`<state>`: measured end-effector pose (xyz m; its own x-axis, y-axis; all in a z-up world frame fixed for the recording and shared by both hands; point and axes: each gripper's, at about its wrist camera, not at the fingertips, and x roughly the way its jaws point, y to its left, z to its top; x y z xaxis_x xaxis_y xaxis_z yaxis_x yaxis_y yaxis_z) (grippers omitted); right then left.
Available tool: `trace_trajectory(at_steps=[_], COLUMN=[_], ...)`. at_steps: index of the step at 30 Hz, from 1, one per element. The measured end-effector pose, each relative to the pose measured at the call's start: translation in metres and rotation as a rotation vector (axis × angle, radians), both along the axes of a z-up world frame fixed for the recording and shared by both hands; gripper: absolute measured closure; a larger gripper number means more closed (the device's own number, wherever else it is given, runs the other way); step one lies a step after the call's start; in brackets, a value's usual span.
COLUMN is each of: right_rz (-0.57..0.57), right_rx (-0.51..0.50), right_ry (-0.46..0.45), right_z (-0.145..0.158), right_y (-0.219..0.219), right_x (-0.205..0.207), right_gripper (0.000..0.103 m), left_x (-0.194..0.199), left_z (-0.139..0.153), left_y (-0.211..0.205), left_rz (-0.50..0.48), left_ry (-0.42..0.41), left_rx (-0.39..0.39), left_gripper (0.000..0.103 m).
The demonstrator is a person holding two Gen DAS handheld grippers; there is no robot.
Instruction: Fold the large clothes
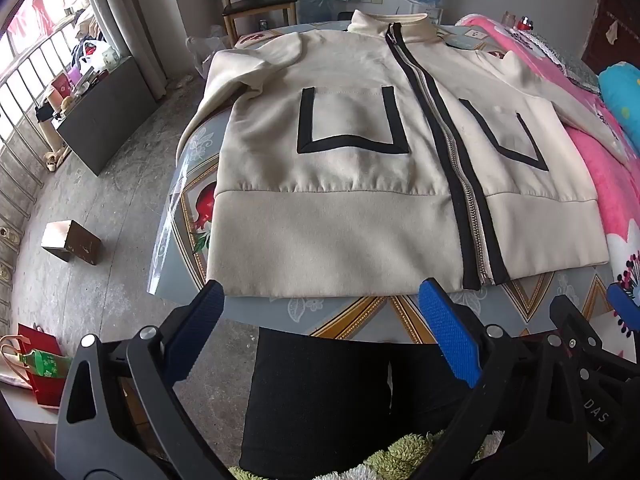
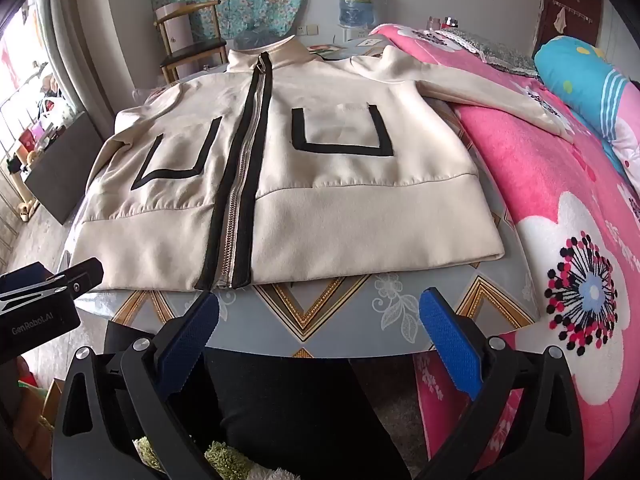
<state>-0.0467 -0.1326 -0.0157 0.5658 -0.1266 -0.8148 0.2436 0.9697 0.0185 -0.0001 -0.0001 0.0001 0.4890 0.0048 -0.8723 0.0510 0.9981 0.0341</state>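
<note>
We see few containers: a large blue water bottle (image 2: 355,2) stands upright against the far wall, its contents unclear, and a red paper bag (image 1: 40,364) sits on the floor at near left with something green showing at its mouth. A small brown box (image 1: 72,240) lies closed on the grey floor.

The cream jacket (image 1: 360,152) lies flat, front up, on the round table (image 1: 360,316), its collar at the far side and its wide ribbed hem near the table's near edge. Its zipper (image 1: 452,160) is closed, a silver line of metal teeth bordered by two black bands. Two patch pockets are each outlined by a black U-shaped trim. The right sleeve stretches out onto a fluffy pink blanket (image 2: 560,208) printed with white flowers; the left sleeve hangs off the table's far left edge.

The tabletop is glossy, patterned with gold diamonds and pale leaves.

We see the left gripper (image 1: 324,300) and the right gripper (image 2: 320,308) both spread wide, holding nothing, their blue ridged pads (image 1: 452,332) hovering just short of the hem. Below them we see a person's black trousers (image 2: 288,412).
</note>
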Motion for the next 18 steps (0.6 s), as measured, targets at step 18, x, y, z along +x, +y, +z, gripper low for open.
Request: trace_trajectory(at_steps=[18], right_rz=[0.001], right_rx=[-0.001], right_ry=[-0.002], right_z=[-0.0001], right_y=[-0.0002], right_x=[-0.0004], right_gripper=[0.005], left_x=[0.0000], left_z=[0.0001], left_y=[0.0000], left_rz=[-0.001], left_ry=[-0.002], left_rx=[-0.002], left_gripper=[0.009])
